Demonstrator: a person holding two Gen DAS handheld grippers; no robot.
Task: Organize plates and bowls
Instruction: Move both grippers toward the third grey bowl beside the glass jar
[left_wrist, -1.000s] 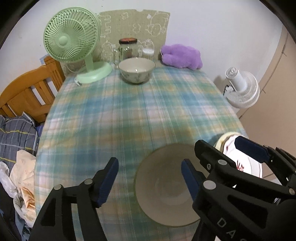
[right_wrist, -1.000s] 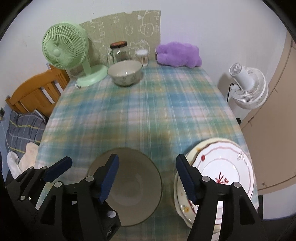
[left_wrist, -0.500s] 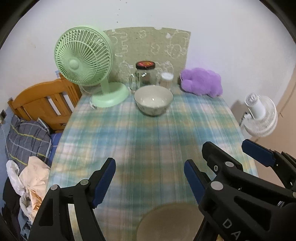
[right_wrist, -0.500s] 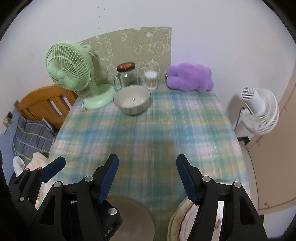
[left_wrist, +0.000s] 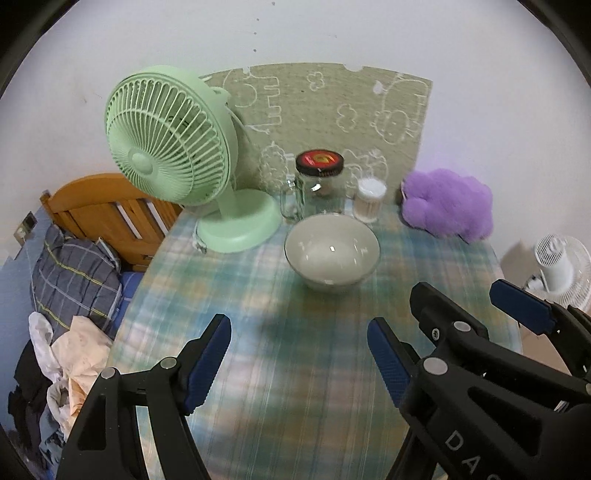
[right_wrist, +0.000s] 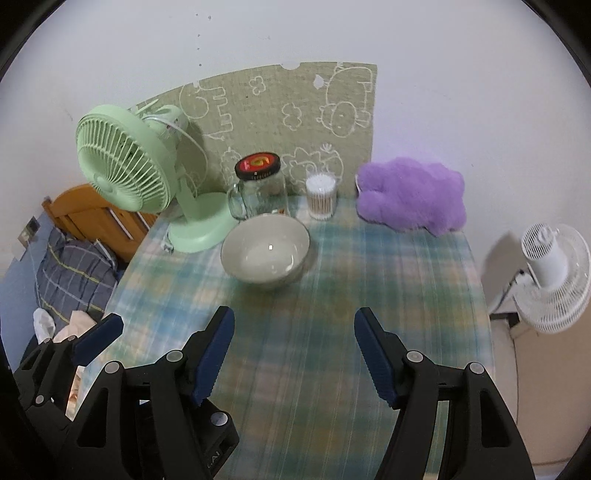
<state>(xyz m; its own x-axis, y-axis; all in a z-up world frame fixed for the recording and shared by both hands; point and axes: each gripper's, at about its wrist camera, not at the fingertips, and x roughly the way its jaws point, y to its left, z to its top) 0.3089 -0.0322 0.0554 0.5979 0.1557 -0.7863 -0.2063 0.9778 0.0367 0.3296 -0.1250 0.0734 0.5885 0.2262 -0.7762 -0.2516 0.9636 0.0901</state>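
A pale ceramic bowl (left_wrist: 331, 252) sits upright and empty on the plaid tablecloth near the table's far end; it also shows in the right wrist view (right_wrist: 265, 250). My left gripper (left_wrist: 299, 354) is open and empty, held above the cloth short of the bowl. My right gripper (right_wrist: 294, 349) is open and empty, also short of the bowl and a little to its right. The right gripper's fingers (left_wrist: 517, 309) show at the right of the left wrist view. The left gripper's finger (right_wrist: 98, 332) shows at the lower left of the right wrist view. No plates are in view.
Behind the bowl stand a green desk fan (left_wrist: 173, 147), a glass jar with a red-black lid (left_wrist: 319, 181) and a tub of cotton swabs (left_wrist: 369, 199). A purple plush (left_wrist: 447, 203) lies at the far right. A white floor fan (right_wrist: 550, 273) stands beside the table; a wooden bed frame (left_wrist: 107, 210) is left.
Both grippers have moved forward and tilted up. The brown plate and the flowered plates near the table's front edge have dropped out of view; the far bowl looks larger and closer.
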